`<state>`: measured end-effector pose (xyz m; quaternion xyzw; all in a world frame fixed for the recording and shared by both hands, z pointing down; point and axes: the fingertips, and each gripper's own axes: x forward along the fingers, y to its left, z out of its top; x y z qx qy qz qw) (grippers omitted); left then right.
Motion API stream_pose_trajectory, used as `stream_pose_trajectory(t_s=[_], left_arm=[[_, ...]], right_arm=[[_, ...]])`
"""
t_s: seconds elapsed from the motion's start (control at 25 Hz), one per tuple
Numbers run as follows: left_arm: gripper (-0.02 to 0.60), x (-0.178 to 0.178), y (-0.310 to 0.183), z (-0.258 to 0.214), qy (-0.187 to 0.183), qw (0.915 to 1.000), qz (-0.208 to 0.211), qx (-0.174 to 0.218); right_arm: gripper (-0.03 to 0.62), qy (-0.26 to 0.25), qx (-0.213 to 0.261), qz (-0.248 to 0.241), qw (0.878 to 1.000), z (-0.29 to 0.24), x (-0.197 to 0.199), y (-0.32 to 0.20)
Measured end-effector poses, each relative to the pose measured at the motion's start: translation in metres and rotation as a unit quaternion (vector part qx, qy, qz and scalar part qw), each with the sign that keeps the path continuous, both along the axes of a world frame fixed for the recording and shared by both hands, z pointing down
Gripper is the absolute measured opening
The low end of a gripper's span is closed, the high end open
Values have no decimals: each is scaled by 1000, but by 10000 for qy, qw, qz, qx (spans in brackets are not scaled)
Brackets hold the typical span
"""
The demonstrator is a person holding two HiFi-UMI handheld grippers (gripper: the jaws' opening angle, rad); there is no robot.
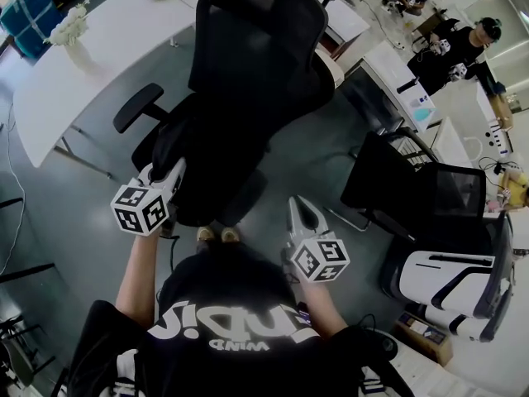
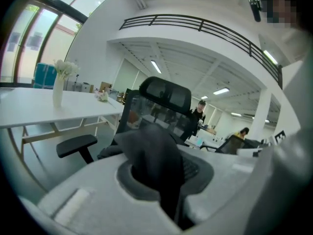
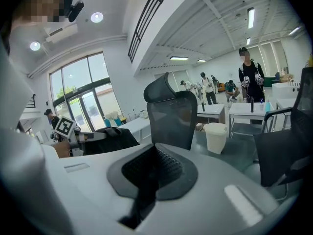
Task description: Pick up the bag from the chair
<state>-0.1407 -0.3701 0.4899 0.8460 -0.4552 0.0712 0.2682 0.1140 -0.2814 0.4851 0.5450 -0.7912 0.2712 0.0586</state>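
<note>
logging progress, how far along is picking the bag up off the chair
Done: the left gripper is shut on the bag by its black fabric. In hand: the lift; whether the bag is clear of the chair cannot be told. Left: carrying it away. The right gripper is shut, empty.

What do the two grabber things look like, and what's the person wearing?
The left gripper and right gripper are light grey plastic with dark ribbed pads inside the jaws. Each carries a white cube with black square markers. The person wears a black short-sleeved T-shirt with white lettering.
</note>
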Motion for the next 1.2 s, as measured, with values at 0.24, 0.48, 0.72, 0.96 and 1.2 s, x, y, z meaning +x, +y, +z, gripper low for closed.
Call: stream_pose_trajectory(t_s=[0.24, 0.48, 0.72, 0.96, 1.2], left_arm=[[57, -17, 34, -48, -38, 9983, -369, 451], [57, -37, 63, -70, -22, 9946, -809, 649], [57, -56, 102, -69, -14, 9897, -1280, 648], [56, -59, 146, -72, -61, 9827, -1743, 619], [57, -73, 202, -78, -4, 9716, -2288, 611]], right_arm=[[2, -71, 117, -436, 9990, -4, -20, 0], [2, -122, 191, -1016, 9946, -10, -47, -1], [2, -152, 267, -1658, 9857, -14, -80, 0], [2, -352, 258, -2224, 9740, -15, -95, 20], [2, -429, 230, -2925, 9550, -15, -128, 49]])
